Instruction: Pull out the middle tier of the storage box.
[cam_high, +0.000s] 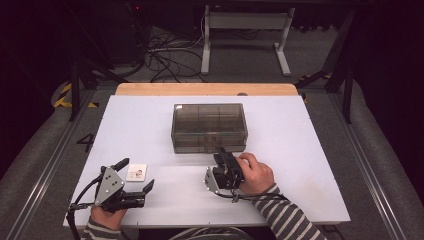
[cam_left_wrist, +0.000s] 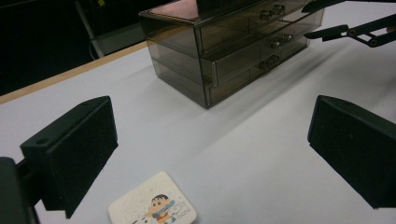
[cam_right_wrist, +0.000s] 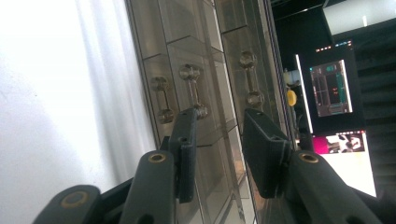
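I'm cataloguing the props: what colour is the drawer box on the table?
Smoky, see-through grey-brown drawer box, clearest in the left gripper view.

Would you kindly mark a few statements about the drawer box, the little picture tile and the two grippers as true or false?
1. The smoky clear drawer box stands on the white table. True.
2. The cartoon tile lies inside a drawer. False: it lies flat on the table near the left gripper.
3. The left gripper's jaws stand wide apart with nothing between them. True.
4. The right gripper is at the box's front, by the drawer handles. True.
5. The right gripper is clamped on a handle. False: its jaws stand apart with nothing between the pads.
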